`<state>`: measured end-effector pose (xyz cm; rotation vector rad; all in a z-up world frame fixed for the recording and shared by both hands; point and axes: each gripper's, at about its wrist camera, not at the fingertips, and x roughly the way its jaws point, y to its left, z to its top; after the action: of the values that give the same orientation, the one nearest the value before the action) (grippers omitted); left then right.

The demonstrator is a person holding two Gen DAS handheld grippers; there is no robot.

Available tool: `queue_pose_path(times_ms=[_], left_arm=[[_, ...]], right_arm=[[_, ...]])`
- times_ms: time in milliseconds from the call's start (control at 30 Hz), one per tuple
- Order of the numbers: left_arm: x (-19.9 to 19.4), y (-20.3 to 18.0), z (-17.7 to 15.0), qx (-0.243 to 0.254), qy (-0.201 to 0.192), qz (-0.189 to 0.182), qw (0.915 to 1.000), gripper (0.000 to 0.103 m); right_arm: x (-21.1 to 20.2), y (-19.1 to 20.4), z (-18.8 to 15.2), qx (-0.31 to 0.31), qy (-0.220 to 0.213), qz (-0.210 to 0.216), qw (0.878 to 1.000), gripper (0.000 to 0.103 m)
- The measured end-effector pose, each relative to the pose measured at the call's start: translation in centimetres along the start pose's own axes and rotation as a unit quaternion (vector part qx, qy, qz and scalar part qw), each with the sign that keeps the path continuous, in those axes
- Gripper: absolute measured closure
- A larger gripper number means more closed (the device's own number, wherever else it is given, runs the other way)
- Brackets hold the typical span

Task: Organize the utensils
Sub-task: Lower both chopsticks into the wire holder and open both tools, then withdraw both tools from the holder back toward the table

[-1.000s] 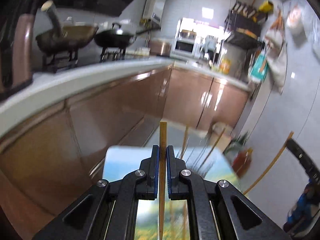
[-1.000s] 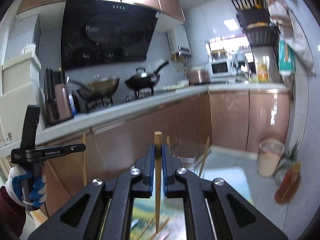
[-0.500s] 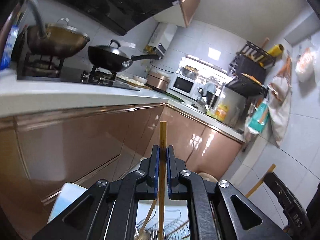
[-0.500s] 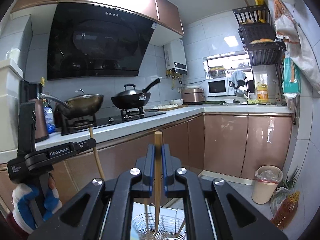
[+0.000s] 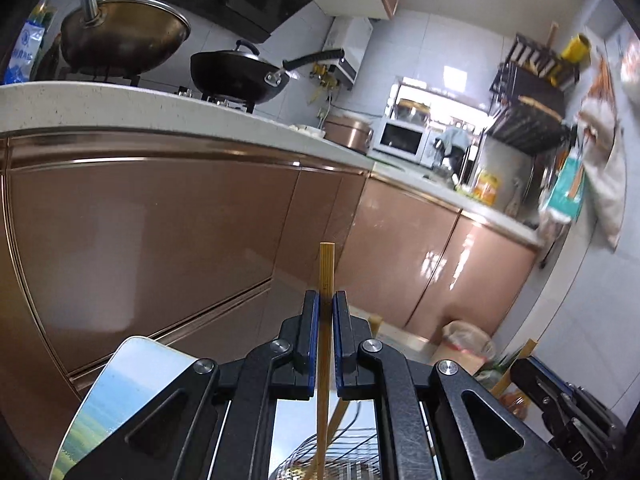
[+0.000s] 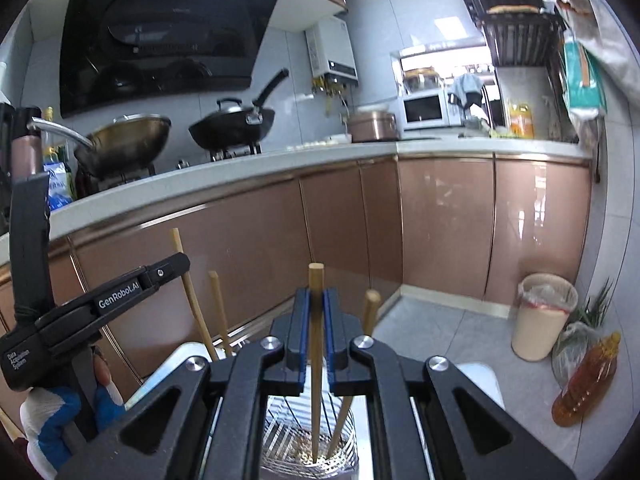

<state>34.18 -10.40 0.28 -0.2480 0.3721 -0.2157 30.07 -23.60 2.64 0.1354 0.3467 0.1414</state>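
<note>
1. Here, nearest the lens, the right tongs (image 6: pixel 316 300) are clamped on a round wooden chopstick (image 6: pixel 315 360). It stands nearly upright between the blue pads, its blunt top above the fingertips and its thin end pointing down into the wire holder (image 6: pixel 308 436).
2. That holder sits directly below and just ahead of the right tongs, on a white tray-like surface (image 6: pixel 476 380). The chopstick's tip looks to be inside the rim, close to the bottom; whether it touches I cannot tell. Another chopstick (image 6: pixel 366 328) already leans in the holder just to the right.
3. The left tongs (image 5: pixel 327 308) are likewise closed on a flat-sided bamboo chopstick (image 5: pixel 325 344), also upright, its lower end running down toward the same wire holder (image 5: pixel 320 460) at the bottom edge of that view.
4. So the coming move turns on one relation: both sticks have their long axes vertical and the holder lies straight below. The right one seems deeper in, so I judge it the nearer to release.
5. Seen from the right wrist, the left tongs (image 6: pixel 176 264) point across and slightly up, carried by a gloved hand (image 6: pixel 52 416); two more sticks stand beside them.
6. Farther off are the brown cabinet fronts, then the counter (image 6: pixel 240 176) with a stove and two woks.
</note>
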Motion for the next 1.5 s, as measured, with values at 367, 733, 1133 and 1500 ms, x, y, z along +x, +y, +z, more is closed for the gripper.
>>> queue_pose_path(times_ms=[367,733,1133,1500], left_arm=[[-2.1,0.3,-1.0,0.009,0.009,0.013,0.9998,0.061],[-13.3,2.8,0.1,0.036,-0.020,0.022,0.9989,0.017],[-24.6,8.6,-1.2,0.065,-0.004,0.064,0.9958,0.014],[-30.5,11.8,-1.8,0.080,0.000,0.088,0.9929,0.015]], right_arm=[[-2.0,-0.3,-0.3,0.006,0.013,-0.004,1.000,0.090],[-11.9,1.0,-0.5,0.014,0.002,-0.021,1.000,0.047],[-23.0,3.6,-4.0,0.010,0.015,-0.040,0.999,0.047],[-27.9,6.0,-5.3,0.002,0.022,-0.033,0.999,0.047]])
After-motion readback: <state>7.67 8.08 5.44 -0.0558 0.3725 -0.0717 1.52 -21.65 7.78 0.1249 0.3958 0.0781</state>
